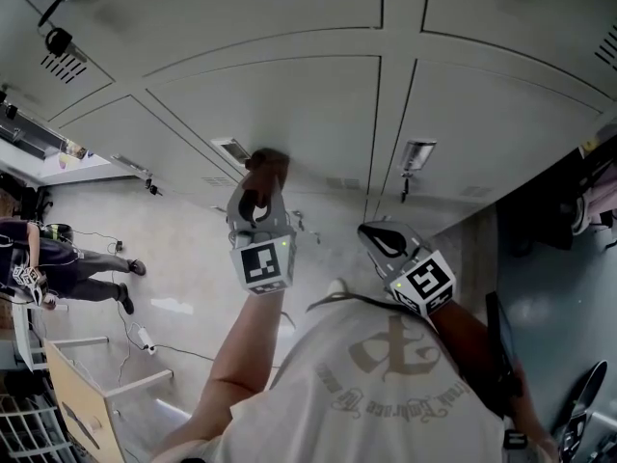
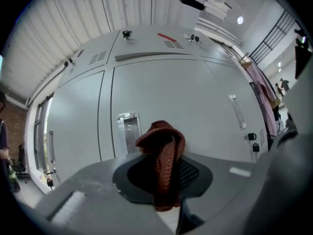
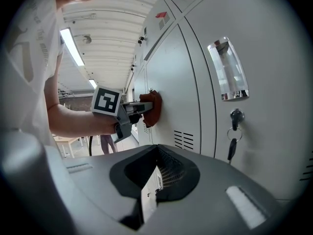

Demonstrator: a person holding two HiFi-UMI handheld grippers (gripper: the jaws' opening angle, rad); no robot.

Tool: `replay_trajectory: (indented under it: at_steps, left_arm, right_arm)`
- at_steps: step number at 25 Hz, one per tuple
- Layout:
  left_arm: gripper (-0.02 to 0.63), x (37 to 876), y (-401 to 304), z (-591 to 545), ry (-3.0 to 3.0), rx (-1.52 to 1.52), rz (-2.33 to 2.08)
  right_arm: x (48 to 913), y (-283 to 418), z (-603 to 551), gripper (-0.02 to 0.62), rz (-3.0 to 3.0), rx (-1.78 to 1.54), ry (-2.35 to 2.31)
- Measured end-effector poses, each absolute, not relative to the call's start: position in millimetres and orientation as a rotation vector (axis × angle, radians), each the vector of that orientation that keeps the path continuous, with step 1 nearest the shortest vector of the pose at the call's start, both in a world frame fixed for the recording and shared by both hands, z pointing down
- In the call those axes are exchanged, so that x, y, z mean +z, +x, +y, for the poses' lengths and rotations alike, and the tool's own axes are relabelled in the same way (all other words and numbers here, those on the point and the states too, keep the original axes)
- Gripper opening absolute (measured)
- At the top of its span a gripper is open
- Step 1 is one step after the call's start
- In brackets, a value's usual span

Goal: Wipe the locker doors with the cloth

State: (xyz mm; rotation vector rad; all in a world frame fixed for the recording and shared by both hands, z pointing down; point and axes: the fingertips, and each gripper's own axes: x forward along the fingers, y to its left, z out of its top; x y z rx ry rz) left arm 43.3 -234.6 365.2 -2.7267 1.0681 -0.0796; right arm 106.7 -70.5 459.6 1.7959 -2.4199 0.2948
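Rust-brown knitted cloth (image 2: 164, 165) was folded into a strip with its long axis running along the jaws. Its bunched end pointed at, and pressed against, a grey locker door (image 2: 171, 92) near that door's left edge, just beside the recessed handle (image 2: 128, 131). The left gripper (image 2: 164, 180) was clamped on the cloth. The right gripper (image 3: 155, 177) was held apart from the doors, jaws drawn together and empty. A key (image 3: 232, 148) hung from the neighbouring door. All lockers stood closed.
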Motion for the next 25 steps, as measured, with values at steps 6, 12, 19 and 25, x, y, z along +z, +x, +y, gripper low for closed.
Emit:
replay_trajectory:
  at_steps: [6,12,19,25]
  left_arm:
    - [0.080,387,55,-224,-2.844,-0.089,1.056]
    - [0.080,386,72,-209,-2.912,-0.029,0.986]
    - [0.080,378,98,-181,-2.912,-0.012,0.886]
    - [0.080,374,109,-158,-2.907,-0.004,0.862]
  right_arm:
    - [457,119,-58,0.008,-2.398,0.264,1.819]
    - [449,139,-50,0.008,-2.336,0.267,1.892]
    - [430,145,-56,0.008,-2.400,0.207,1.885]
    - [427,147,-35,0.008,-2.426,0.197,1.852]
